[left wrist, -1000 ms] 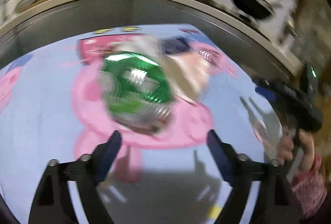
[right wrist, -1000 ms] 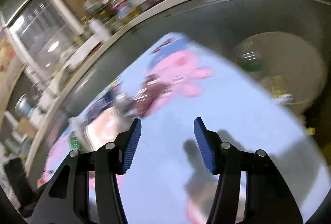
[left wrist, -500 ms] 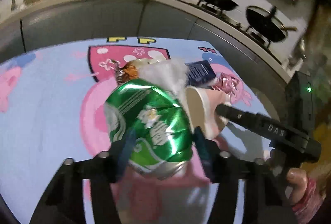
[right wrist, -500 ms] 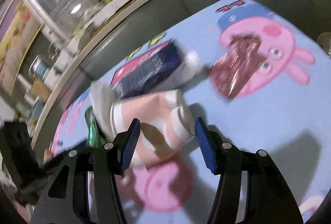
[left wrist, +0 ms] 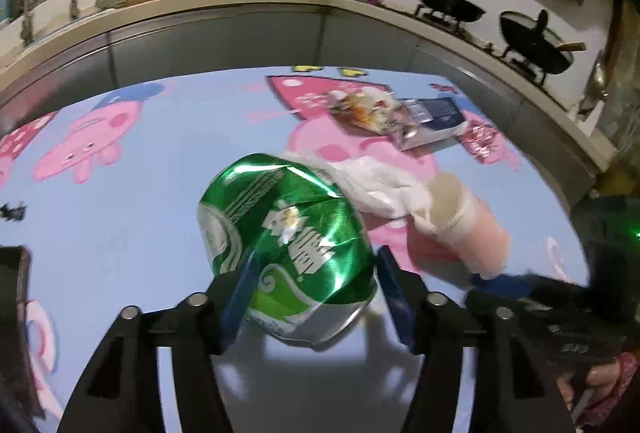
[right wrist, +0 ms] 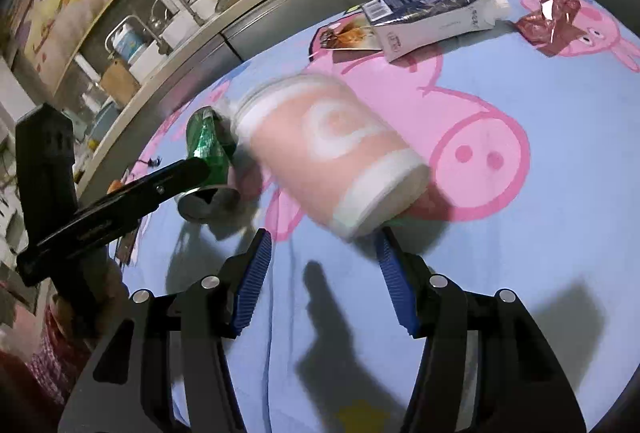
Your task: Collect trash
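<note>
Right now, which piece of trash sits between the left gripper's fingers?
The crushed green can, gripped by the left gripper. The pink paper cup lies ahead of the open right gripper; carton and wrappers lie farther off.

The can [left wrist: 290, 253] sits between the fingers of the left gripper [left wrist: 312, 297], near the front of the surface [left wrist: 120, 193]. Just to its right lies a crumpled tissue [left wrist: 376, 189], touching a cup [right wrist: 332, 153] on its side. The cup's base lies between the fingertips of the right gripper [right wrist: 324, 273]. Farther back lie a carton [right wrist: 436, 13], a snack wrapper [right wrist: 344, 35] at its left and a foil wrapper [right wrist: 550, 21] at its right. A counter [left wrist: 240, 5] runs behind.
</note>
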{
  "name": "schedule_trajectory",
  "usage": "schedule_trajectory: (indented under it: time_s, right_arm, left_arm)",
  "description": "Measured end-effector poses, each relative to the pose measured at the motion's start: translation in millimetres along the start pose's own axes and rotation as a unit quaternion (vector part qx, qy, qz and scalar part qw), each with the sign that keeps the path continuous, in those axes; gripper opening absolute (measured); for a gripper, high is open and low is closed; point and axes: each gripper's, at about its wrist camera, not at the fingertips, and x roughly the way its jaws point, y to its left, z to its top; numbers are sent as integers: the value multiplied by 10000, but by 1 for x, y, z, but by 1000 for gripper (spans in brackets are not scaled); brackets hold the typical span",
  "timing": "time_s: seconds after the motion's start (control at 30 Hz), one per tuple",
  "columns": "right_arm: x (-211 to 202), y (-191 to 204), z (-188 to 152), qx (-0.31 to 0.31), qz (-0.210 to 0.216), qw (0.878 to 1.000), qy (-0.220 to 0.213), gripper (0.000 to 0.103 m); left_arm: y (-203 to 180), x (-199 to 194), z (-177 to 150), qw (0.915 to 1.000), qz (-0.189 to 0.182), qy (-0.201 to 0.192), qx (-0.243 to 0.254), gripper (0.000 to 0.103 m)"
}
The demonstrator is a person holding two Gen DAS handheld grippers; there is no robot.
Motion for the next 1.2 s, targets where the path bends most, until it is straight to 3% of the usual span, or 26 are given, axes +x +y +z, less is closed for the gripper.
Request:
schedule_trajectory:
  time_s: [0.07, 0.2, 0.27, 0.4, 0.57, 0.63, 0.77, 0.93, 1.03, 1.2]
  right_arm:
    - [-4, 1, 0, -33, -67, 9999, -70, 55]
    - [-18, -3, 0, 46, -88, 9998, -178, 55]
    - [-24, -8, 0, 109, -143, 9995, -242, 55]
    - [-25, -3, 6, -126, -369, 9984, -405, 73]
    - [-4, 4, 21, -334, -464, 9976, -385, 76]
    - [9, 7, 24, -457, -452, 9976, -242, 76]
    - [14, 11, 21, -593, -272, 9977, -179, 61]
    - [-18, -12, 11, -297, -551, 9972, -406, 53]
    - [-42, -44, 4, 294, -725, 9952, -586, 52]
    - [-72, -77, -4, 782, -848, 9902, -785, 52]
  left_arm:
    - [9, 0, -5, 9998, 210, 49, -51, 77]
    - [26, -13, -6, 9991, 324, 75, -248, 77]
    - [36, -27, -3, 9988, 324, -96, -359, 78]
    - [46, -42, 8, 9979, 214, -327, -523, 78]
    - [40, -44, 16, 9981, 13, -353, -507, 78]
    - [31, -41, 18, 9987, 1, -329, -392, 78]
    - [19, -33, 27, 9994, -16, -275, -198, 78]
    - [-22, -7, 52, 9973, -51, -100, 722, 83]
    - [-57, 19, 59, 9881, 65, 91, 1532, 83]
    - [-98, 76, 57, 9634, 295, 980, 2479, 84]
